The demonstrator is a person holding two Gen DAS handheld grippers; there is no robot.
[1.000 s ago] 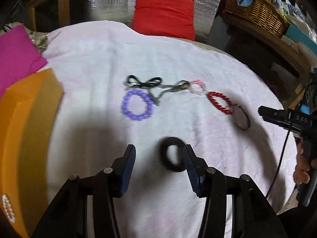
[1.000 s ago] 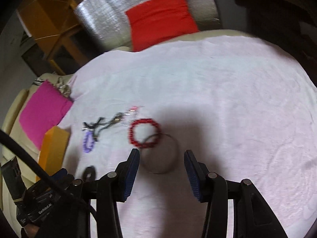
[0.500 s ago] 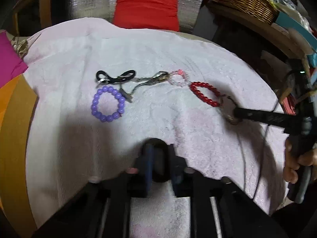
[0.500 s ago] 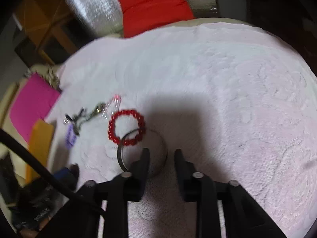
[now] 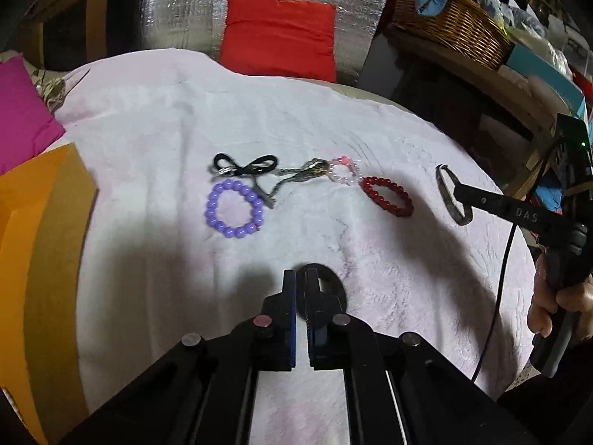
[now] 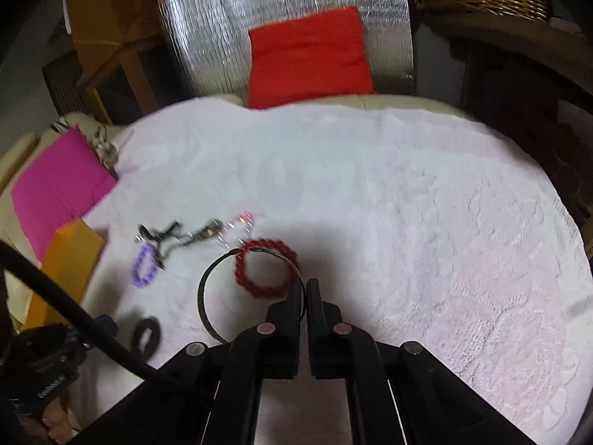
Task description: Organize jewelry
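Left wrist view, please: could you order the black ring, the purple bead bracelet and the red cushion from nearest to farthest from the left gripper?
1. The black ring, clamped between the left gripper fingers, nearest.
2. The purple bead bracelet, farther up the white cloth, to the left.
3. The red cushion, beyond the cloth's far edge, farthest.

A pale pink towel [image 5: 155,118] covers the work surface. Behind it a red cushion [image 5: 278,37] leans on a silver quilted panel [image 5: 178,11]. A wicker basket [image 5: 456,26] sits on a wooden shelf [image 5: 478,78] at the right. A magenta cushion [image 6: 55,185] and an orange box [image 5: 33,230] lie left. The light is dim.
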